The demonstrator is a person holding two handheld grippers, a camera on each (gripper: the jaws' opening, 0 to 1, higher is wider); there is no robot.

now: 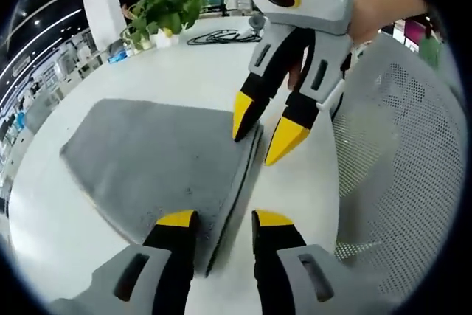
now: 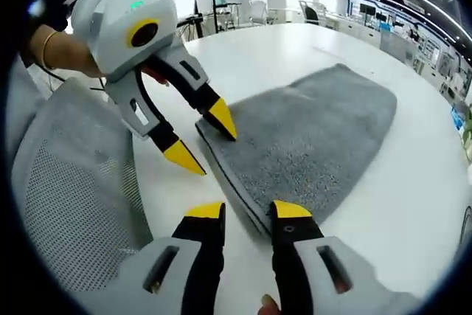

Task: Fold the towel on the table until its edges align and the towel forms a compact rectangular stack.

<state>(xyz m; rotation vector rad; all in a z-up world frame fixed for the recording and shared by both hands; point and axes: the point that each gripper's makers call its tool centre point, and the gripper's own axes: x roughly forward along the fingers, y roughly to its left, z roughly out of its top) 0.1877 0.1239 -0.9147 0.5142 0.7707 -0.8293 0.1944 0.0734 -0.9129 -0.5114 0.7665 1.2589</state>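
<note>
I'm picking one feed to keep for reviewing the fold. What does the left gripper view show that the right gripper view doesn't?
Left gripper view: a potted plant, a black cable and a person standing at the table's far side.

Right gripper view: office desks and chairs beyond the table, and a wrist with a bracelet.

Both: the folded grey towel on the white table, a mesh chair, and both open tongs, left and right, straddling the same towel edge.

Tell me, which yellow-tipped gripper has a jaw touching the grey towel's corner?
The right gripper: one yellow tip rests on the folded grey fluffy towel at its corner. The left gripper is open, astride the towel's edge.
</note>
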